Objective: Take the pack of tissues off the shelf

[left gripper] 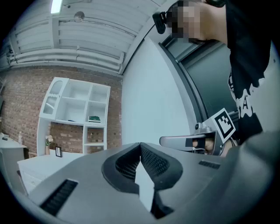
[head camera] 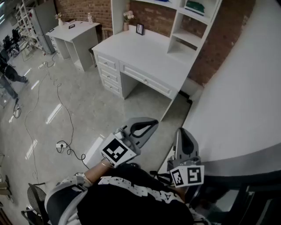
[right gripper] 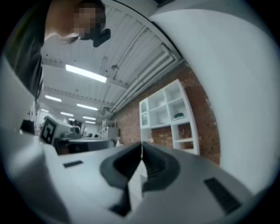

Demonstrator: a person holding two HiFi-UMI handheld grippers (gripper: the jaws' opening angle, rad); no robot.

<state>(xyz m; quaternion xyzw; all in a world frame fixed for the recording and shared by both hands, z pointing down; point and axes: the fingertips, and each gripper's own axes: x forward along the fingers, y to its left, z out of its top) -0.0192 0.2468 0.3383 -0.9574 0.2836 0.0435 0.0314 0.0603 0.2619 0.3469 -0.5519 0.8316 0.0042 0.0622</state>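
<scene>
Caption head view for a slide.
Left gripper and right gripper shut, empty; green tissue pack on the shelf above the desk.

Black top [head camera: 131, 208], bold white lettering [head camera: 163, 196]

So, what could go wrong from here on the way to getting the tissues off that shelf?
1. The left gripper and right gripper are both shut and empty. If they don't open in time, they may shove the pack of tissues deeper into the shelf.
2. A power strip lies on the floor left of the way to the desk, so it is a possible trip hazard.
3. Reaching over the desk might knock the picture frame.
</scene>
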